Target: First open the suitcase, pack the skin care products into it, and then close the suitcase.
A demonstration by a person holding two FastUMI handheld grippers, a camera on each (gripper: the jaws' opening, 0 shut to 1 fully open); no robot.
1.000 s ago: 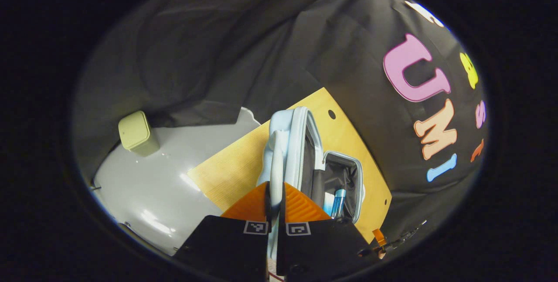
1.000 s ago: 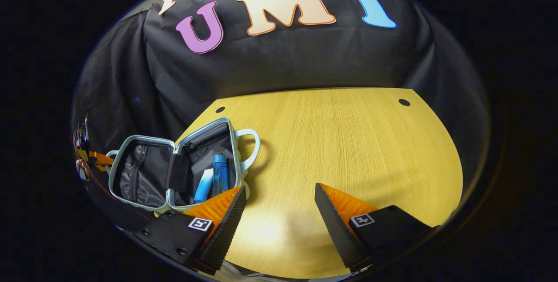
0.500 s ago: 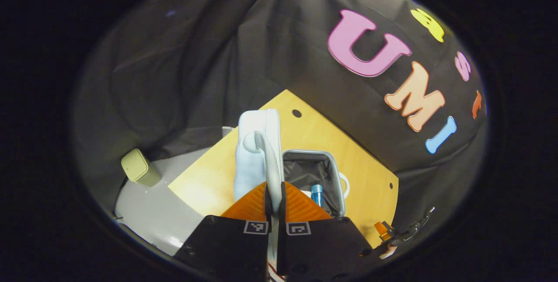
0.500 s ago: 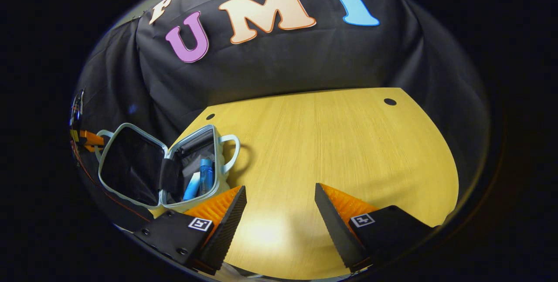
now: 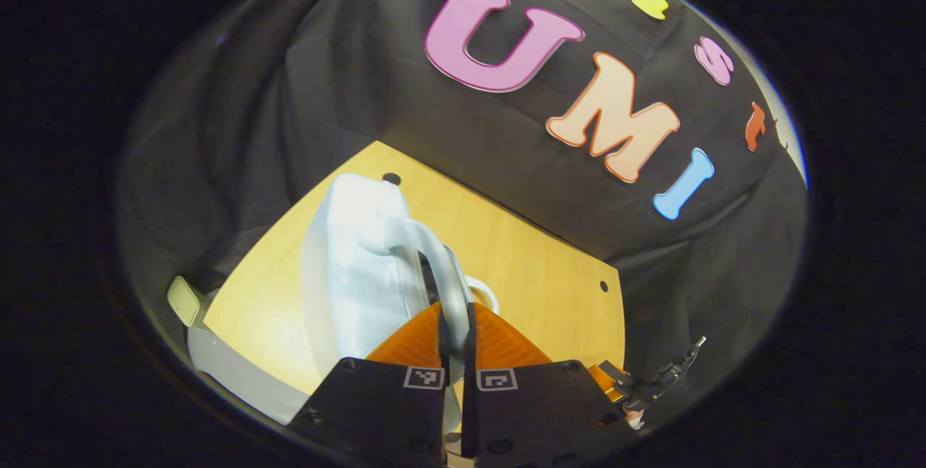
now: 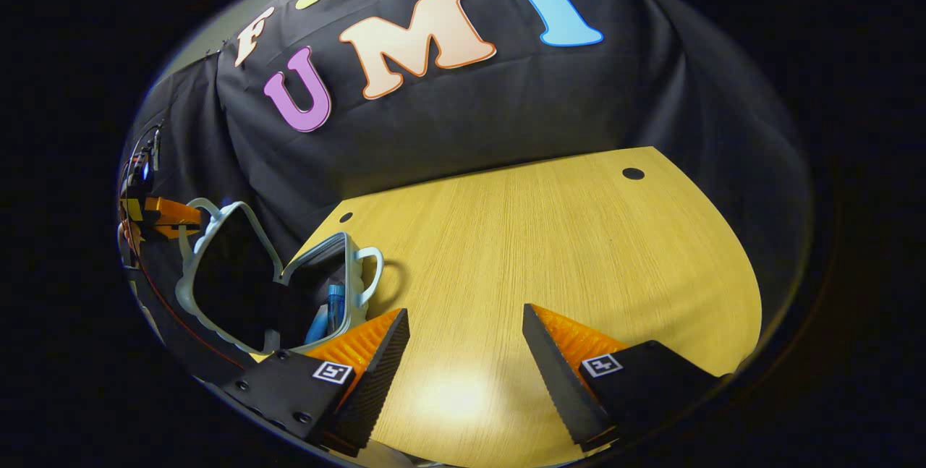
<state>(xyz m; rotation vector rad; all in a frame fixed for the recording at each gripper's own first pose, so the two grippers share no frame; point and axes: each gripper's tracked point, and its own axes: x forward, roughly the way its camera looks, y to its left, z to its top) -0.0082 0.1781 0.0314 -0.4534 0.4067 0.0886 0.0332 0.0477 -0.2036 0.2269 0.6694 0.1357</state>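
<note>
A small pale blue suitcase (image 5: 354,265) stands on the wooden table (image 5: 528,265). In the left gripper view my left gripper (image 5: 456,327) is shut on the lid's handle (image 5: 441,265), and the lid is swung up over the base. In the right gripper view the suitcase (image 6: 217,287) is at the far left, its lid (image 6: 221,280) raised and tilted toward the base (image 6: 340,287). Blue skin care tubes (image 6: 329,309) lie in the base. The left gripper (image 6: 163,215) shows at the lid's handle. My right gripper (image 6: 466,327) hangs open over bare table, right of the suitcase.
The table (image 6: 550,251) has a small round hole near each far corner (image 6: 633,173). Black cloth hangs close behind it. A pale green bin (image 5: 184,300) stands on the grey floor (image 5: 239,381) beyond the table's left edge.
My left gripper has swung the lid up and over toward the base, so the suitcase is now mostly folded. The right gripper stays open and has barely moved.
</note>
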